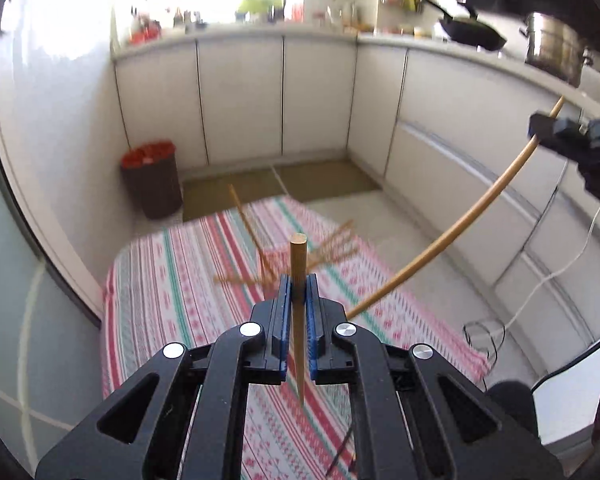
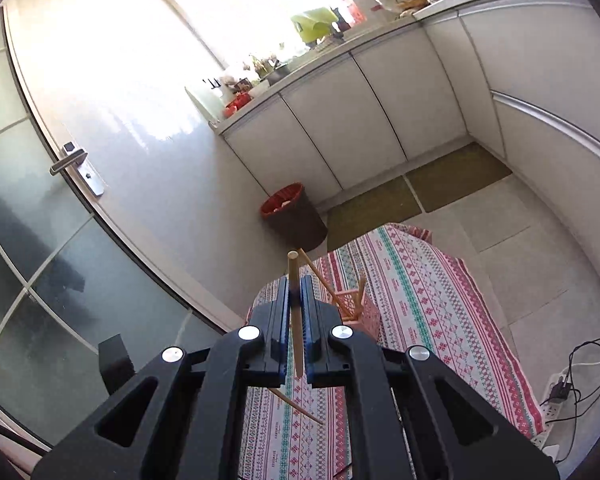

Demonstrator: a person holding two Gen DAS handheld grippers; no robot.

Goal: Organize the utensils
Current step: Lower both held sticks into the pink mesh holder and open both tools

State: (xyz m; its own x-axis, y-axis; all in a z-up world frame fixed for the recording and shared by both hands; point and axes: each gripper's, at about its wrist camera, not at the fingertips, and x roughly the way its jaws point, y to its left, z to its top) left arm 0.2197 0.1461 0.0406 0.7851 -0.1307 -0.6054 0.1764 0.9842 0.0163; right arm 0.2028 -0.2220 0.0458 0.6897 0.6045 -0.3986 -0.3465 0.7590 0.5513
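My left gripper point(image 1: 299, 284) is shut on a wooden chopstick point(image 1: 298, 256) that stands nearly upright between the blue pads, above the striped cloth point(image 1: 188, 280). My right gripper point(image 2: 298, 286) is shut on another chopstick point(image 2: 293, 268); it also shows at the right edge of the left wrist view point(image 1: 540, 128), holding a long chopstick point(image 1: 460, 224) high. A pink holder point(image 2: 358, 310) with chopsticks in it stands on the cloth point(image 2: 420, 292) just beyond the right gripper. Several blurred chopsticks point(image 1: 332, 248) show behind the left gripper.
A dark bin with a red liner point(image 1: 152, 184) point(image 2: 296, 216) stands by the white cabinets point(image 1: 240, 96). Brown mats point(image 2: 420, 188) lie on the floor. A power strip and cables point(image 2: 560, 396) lie at the cloth's right. A glass door with a handle point(image 2: 70, 160) is on the left.
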